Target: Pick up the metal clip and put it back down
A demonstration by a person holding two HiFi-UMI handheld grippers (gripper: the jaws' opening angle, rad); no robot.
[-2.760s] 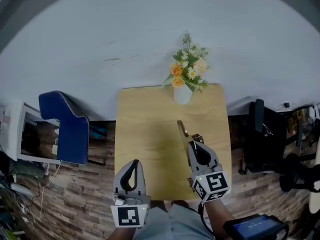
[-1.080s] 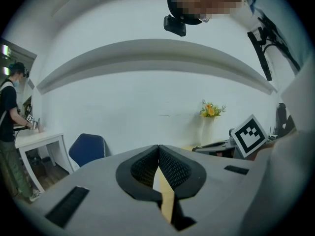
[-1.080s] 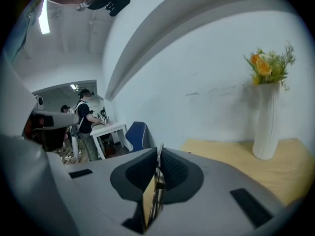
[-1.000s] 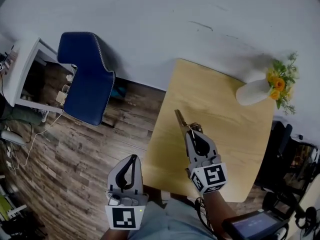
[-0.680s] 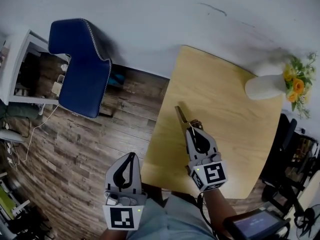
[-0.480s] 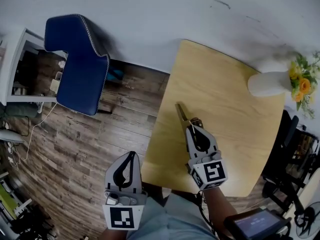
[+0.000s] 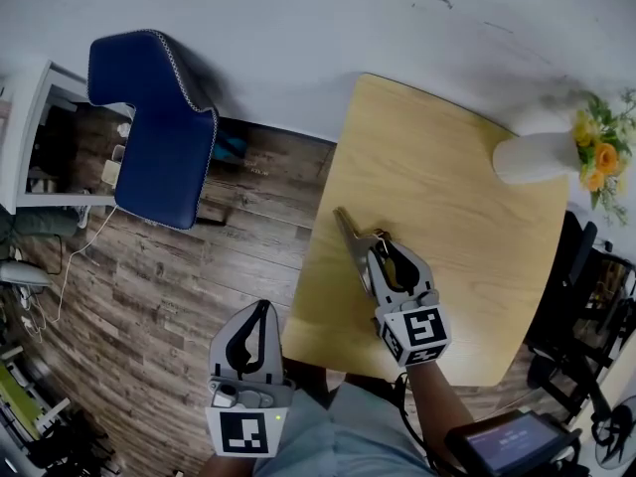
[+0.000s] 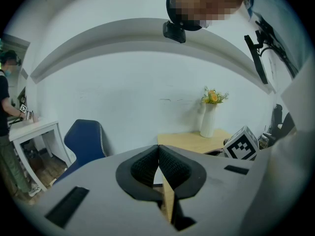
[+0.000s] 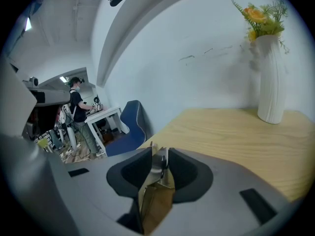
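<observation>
Right claw point(image 7: 375, 255) clamped on metal clip point(image 7: 348, 238) over tabletop point(image 7: 452, 197) — clip's rear hidden between its pads point(image 9: 139, 170); left claw point(image 7: 260, 313) closed on nothing — off the tabletop's edge.

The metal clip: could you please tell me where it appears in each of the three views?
Head view: the metal clip sits near the centre, sticking out up-left from the right gripper.
Left gripper view: not in it.
Right gripper view: the clip is at bottom centre, clamped between the jaws.
Shared landmark: the white vase, also seen at and.
</observation>
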